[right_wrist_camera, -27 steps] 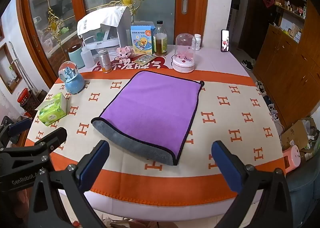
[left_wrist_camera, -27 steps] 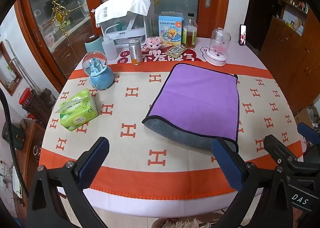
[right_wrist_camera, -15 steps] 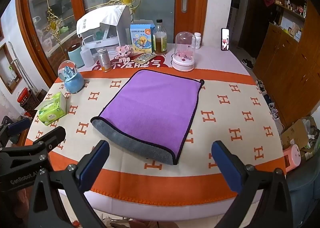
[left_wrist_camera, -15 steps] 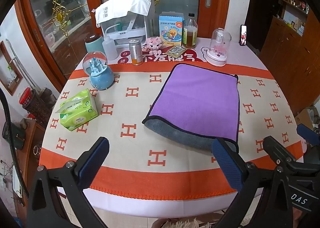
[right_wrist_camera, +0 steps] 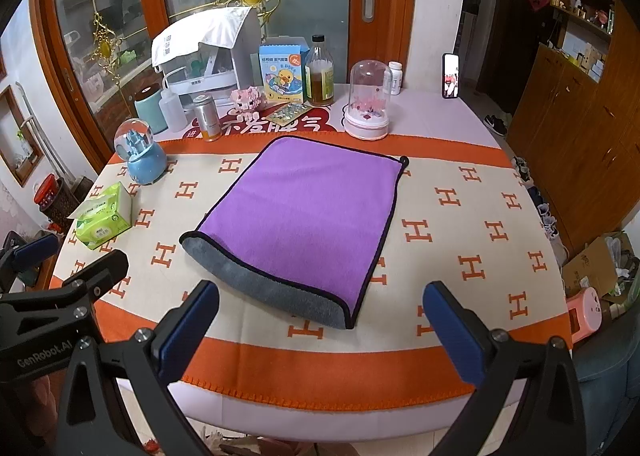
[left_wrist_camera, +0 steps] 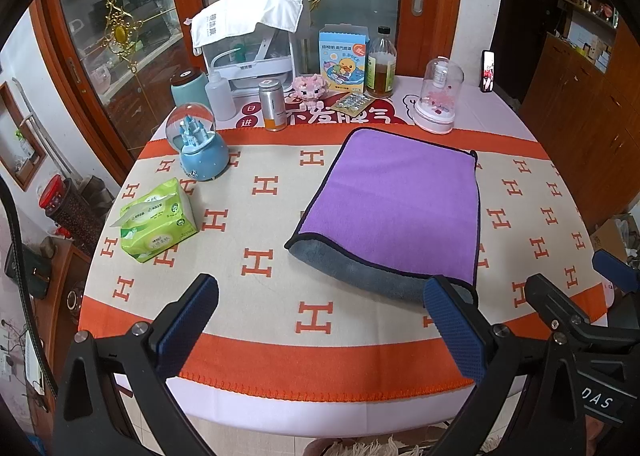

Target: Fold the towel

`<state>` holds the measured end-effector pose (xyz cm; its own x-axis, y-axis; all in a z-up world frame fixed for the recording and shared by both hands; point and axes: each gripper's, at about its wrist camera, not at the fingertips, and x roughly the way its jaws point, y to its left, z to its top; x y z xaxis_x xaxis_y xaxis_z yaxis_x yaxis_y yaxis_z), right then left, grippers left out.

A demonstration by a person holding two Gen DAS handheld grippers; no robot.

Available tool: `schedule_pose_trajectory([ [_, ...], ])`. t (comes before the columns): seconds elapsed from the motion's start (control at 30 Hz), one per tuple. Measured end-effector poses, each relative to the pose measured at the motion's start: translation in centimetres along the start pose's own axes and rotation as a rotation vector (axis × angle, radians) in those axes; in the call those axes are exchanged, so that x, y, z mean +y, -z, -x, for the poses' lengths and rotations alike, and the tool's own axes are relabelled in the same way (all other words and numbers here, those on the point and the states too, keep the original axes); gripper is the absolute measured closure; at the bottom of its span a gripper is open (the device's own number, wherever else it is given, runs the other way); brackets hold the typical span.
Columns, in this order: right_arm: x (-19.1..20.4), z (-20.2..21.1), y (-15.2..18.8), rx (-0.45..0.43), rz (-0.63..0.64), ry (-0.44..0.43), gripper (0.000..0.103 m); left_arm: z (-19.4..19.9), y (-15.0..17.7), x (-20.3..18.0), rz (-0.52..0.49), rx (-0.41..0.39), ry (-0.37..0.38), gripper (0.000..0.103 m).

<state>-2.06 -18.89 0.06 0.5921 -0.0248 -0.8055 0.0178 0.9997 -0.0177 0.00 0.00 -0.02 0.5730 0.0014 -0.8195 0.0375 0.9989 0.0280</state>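
Observation:
A purple towel (left_wrist_camera: 396,199) with a grey underside lies folded on the round table, its rounded grey fold toward me; it also shows in the right wrist view (right_wrist_camera: 304,211). My left gripper (left_wrist_camera: 320,320) is open and empty, held above the table's near edge, left of the towel's near end. My right gripper (right_wrist_camera: 320,324) is open and empty, held just in front of the towel's near end. Each gripper shows at the edge of the other's view.
A green tissue pack (left_wrist_camera: 158,221) and a blue snow globe (left_wrist_camera: 198,147) sit at the left. A can (left_wrist_camera: 273,105), bottles, a box, a glass dome (left_wrist_camera: 438,99) and a white appliance (left_wrist_camera: 250,39) line the far edge. The tablecloth (left_wrist_camera: 260,256) is cream and orange.
Nothing has visibly changed; both grippers hold almost still, with only a tiny drift of the view.

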Motion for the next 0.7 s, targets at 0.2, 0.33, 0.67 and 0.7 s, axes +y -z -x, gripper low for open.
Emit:
schedule_pose_trajectory([
  [0.2,0.05,-0.05,-0.01,0.002,0.000,-0.001,0.001,0.01,0.01,-0.01,0.001,0.000,0.001,0.001],
  [0.33,0.07,-0.11,0.01,0.002,-0.001,-0.001,0.001,0.14,0.04,0.40,0.003,-0.001,0.001,0.001],
  [0.67,-0.05,-0.21,-0.14,0.002,-0.001,-0.002,0.001,0.11,-0.40,0.43,0.007,-0.007,0.001,0.001],
  [0.7,-0.04,-0.23,-0.13,0.002,-0.001,-0.002,0.001,0.12,-0.40,0.43,0.007,-0.007,0.000,0.001],
])
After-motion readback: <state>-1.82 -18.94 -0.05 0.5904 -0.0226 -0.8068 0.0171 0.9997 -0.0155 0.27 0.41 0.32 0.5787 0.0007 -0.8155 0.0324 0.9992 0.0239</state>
